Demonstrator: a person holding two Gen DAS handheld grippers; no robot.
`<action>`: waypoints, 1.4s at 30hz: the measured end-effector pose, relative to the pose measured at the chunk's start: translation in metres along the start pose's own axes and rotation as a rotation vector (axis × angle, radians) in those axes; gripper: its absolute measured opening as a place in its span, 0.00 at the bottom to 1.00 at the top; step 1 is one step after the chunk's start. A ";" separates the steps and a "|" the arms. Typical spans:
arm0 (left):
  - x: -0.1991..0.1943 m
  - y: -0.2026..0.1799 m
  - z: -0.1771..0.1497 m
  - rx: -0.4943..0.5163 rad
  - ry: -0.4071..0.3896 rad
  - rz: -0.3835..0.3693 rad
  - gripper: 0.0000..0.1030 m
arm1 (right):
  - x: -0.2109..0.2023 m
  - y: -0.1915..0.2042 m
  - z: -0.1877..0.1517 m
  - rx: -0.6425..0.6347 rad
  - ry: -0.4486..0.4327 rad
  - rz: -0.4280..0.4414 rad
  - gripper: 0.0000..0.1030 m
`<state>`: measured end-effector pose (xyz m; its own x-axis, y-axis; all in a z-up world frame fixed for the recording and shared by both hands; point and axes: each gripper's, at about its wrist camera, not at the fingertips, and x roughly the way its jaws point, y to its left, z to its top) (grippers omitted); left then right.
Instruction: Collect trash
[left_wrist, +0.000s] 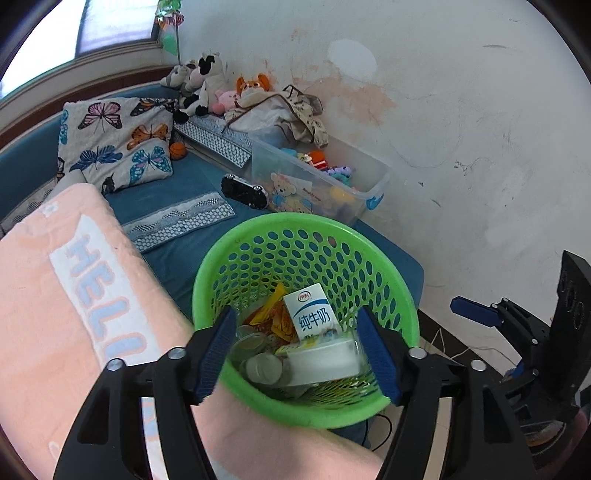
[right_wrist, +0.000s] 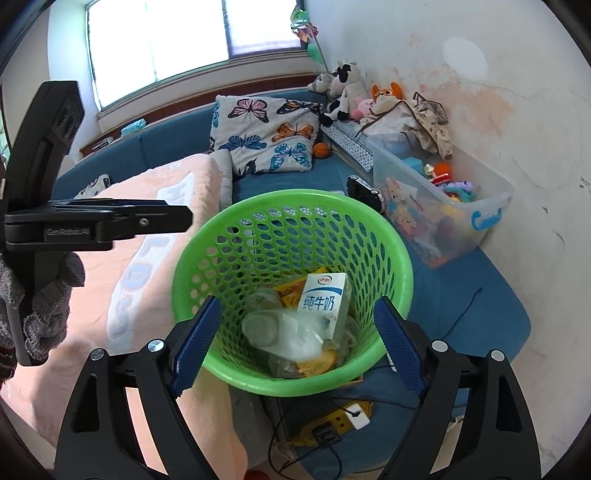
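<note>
- The green basket (left_wrist: 306, 321) stands on the blue bed (left_wrist: 177, 251), hard against the peach blanket (left_wrist: 55, 314), and both claws hang above its mouth, looking down into it.
- The left claw (left_wrist: 299, 354) is spread wide and holds nothing; its blue pads frame the near rim, so the trash lies straight ahead and below it.
- The right claw (right_wrist: 297, 345) is likewise spread and empty, set over the same near rim, with the left tool visible off to its left side.
- I'd judge neither claw clearly nearer; both sit about equally over the basket.
- Inside, the milk carton (right_wrist: 325, 306) stands almost upright, leaning on the far wall, its long axis running up and away from the claws.
- Around it lie a clear plastic cup (right_wrist: 260, 325) on its side, a white tub (left_wrist: 325, 360), crumpled clear film and yellow-orange wrappers (left_wrist: 275, 314).
- The carton looks stiff and squared, white with blue print; the wrappers look thin and crinkly.
- By my reckoning the trash is already gathered, and no loose litter shows on the bed.
</note>
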<state>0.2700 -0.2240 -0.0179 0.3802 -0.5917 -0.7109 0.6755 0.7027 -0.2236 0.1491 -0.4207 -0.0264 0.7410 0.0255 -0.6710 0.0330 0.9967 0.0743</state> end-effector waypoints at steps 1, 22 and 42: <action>-0.006 0.000 -0.002 -0.001 -0.008 0.008 0.67 | -0.002 0.002 0.000 0.001 -0.003 -0.003 0.83; -0.115 0.017 -0.072 -0.048 -0.132 0.202 0.92 | -0.028 0.060 -0.008 -0.029 -0.011 0.012 0.89; -0.193 0.058 -0.153 -0.211 -0.194 0.339 0.93 | -0.060 0.109 -0.020 -0.014 -0.065 0.042 0.94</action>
<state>0.1394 -0.0093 0.0043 0.6831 -0.3632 -0.6336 0.3560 0.9231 -0.1454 0.0944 -0.3124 0.0068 0.7834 0.0632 -0.6183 -0.0082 0.9958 0.0913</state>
